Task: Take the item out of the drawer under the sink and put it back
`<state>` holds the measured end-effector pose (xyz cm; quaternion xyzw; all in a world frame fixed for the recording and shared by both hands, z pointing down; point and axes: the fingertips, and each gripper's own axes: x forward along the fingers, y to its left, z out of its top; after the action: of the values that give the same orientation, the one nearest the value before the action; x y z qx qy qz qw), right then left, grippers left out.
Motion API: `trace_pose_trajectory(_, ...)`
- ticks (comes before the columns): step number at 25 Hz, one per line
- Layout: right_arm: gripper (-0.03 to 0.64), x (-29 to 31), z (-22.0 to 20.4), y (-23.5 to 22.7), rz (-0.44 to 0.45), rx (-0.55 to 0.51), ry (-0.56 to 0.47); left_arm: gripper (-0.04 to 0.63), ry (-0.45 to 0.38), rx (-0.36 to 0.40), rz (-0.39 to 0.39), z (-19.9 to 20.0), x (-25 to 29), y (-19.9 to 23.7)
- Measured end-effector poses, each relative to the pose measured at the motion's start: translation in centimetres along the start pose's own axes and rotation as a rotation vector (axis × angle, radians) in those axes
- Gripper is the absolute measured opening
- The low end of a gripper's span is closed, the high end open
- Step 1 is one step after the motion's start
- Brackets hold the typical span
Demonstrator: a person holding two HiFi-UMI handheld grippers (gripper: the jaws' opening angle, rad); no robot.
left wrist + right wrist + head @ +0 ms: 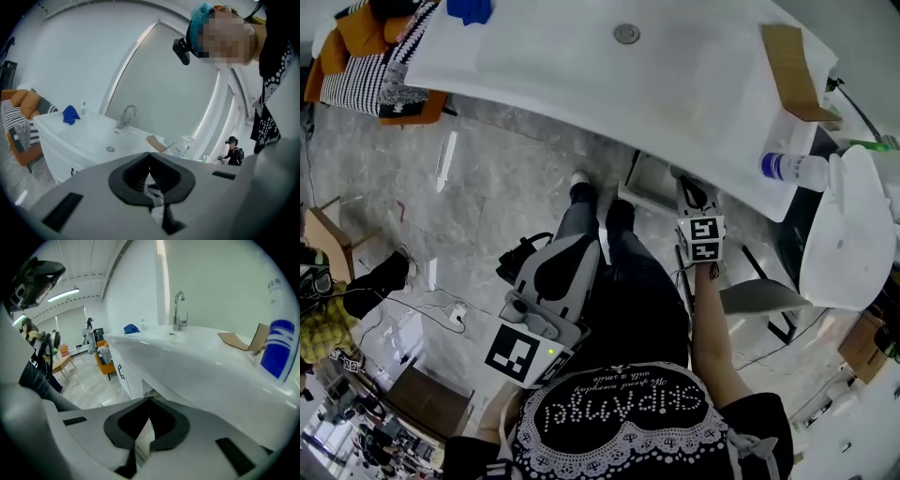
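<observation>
Left gripper (pixel 149 154), jaws together and empty, hangs by the person's leg. The item is unseen, presumably inside the drawer (pixel 651 180) beneath the sink (pixel 581 75). The right gripper (pixel 695 194), likewise closed on nothing, sits close under the rim and may knock against it.

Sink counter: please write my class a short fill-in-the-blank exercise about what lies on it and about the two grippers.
1. The cloth on the sink counter is ____ in colour.
2. The flat brown piece near the bottle is made of ____.
3. The left gripper and the right gripper each have jaws that are ____, with nothing between them.
Missing words: blue; cardboard; shut.
</observation>
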<state>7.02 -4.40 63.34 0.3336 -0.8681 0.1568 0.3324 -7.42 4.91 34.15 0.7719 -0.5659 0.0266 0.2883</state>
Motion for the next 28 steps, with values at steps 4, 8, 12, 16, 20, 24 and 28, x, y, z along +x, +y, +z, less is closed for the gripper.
trace_pose_trajectory(4, 0.018, -1.6, 1.0, -0.3, -0.012, 0.036, -0.039, 0.005, -0.033, 0.009, -0.017, 1.0, 0.7, -0.4)
trace_pose_trajectory(8, 0.018, -3.2, 2.1, 0.1, -0.006, 0.043, -0.076, 0.005, -0.066, 0.013, -0.027, 2.0, 0.6, -0.5)
trace_pose_trajectory(12, 0.018, -4.4, 3.2, -0.1, -0.019, 0.034, -0.106, 0.005, -0.103, 0.022, -0.057, 3.0, 1.3, -1.0)
trace_pose_trajectory(16, 0.018, -6.1, 4.5, -0.3, -0.02, 0.077, -0.168, 0.005, -0.122, 0.03, -0.078, 3.9, 2.0, -1.9)
trace_pose_trajectory(20, 0.018, -8.1, 6.7, -0.2, -0.027, 0.098, -0.239, 0.005, -0.134, 0.041, -0.109, 4.6, 2.6, -2.8)
trace_pose_trajectory(24, 0.018, -9.9, 8.6, -0.6, -0.048, 0.118, -0.295, 0.005, -0.136, 0.06, -0.145, 5.2, 3.3, -3.8)
trace_pose_trajectory(28, 0.018, -12.1, 10.3, -1.3, -0.086, 0.127, -0.356, 0.005, -0.138, 0.071, -0.185, 5.6, 4.1, -4.9)
